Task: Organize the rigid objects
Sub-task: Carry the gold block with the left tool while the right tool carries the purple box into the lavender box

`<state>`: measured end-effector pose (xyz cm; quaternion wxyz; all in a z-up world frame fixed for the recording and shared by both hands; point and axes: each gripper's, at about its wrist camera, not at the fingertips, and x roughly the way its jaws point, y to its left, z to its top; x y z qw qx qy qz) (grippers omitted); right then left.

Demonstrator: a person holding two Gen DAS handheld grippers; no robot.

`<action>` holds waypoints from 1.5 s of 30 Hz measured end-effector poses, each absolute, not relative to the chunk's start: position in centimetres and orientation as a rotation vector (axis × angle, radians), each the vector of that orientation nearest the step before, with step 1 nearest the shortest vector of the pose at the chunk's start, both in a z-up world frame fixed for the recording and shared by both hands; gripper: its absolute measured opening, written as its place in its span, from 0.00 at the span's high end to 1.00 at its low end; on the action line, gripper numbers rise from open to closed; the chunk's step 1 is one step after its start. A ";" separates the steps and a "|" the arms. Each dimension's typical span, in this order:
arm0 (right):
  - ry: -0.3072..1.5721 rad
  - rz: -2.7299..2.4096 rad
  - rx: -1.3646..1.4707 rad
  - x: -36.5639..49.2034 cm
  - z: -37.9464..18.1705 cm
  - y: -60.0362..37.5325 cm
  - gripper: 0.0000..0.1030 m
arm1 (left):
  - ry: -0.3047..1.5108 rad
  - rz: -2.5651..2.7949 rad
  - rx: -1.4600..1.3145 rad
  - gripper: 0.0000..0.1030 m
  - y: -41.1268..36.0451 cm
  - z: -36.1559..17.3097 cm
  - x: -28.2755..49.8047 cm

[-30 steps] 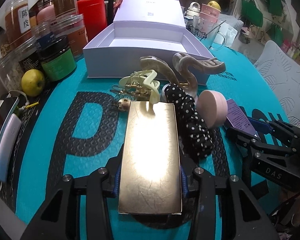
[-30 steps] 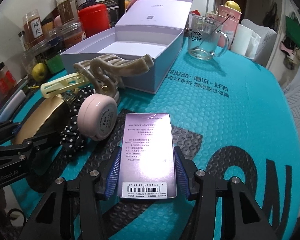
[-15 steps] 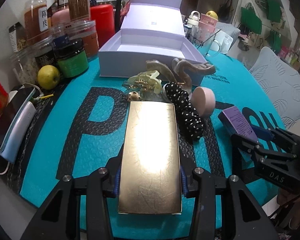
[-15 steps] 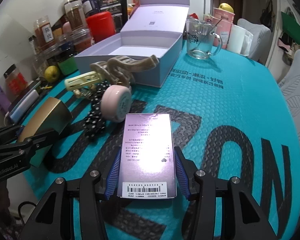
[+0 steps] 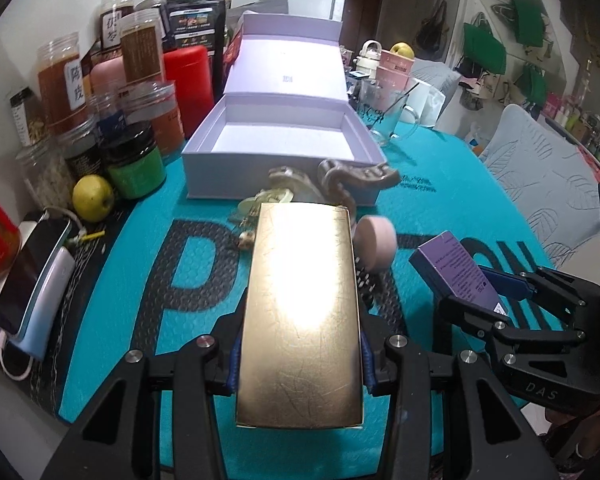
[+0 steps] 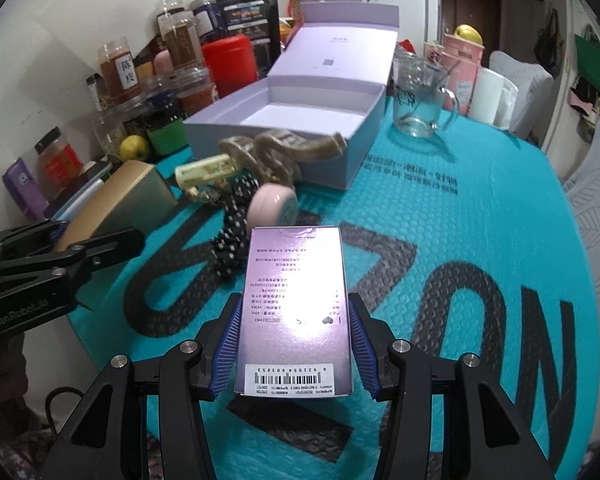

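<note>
Gold box (image 5: 300,320) pinched tight in left gripper (image 5: 300,360), purple box (image 6: 296,316) pinched in right gripper (image 6: 296,356), both up off the teal mat (image 6: 480,208). Carrying step, probably. Next: reach forward to open lilac gift box (image 5: 280,140) straight ahead, lower in, let go.
</note>
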<state>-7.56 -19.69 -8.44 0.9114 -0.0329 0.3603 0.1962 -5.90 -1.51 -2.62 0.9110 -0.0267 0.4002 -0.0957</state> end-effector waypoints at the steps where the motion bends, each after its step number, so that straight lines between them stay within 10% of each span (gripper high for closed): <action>1: 0.738 0.409 -0.072 -7.4 -8.1 -19.6 0.51 | 0.821 -0.202 -0.056 0.58 -1.6 -2.4 -5.6; 45: 0.654 0.545 -0.111 9.6 -0.1 -17.5 0.51 | 0.771 -0.226 -0.038 0.58 -0.9 2.6 13.4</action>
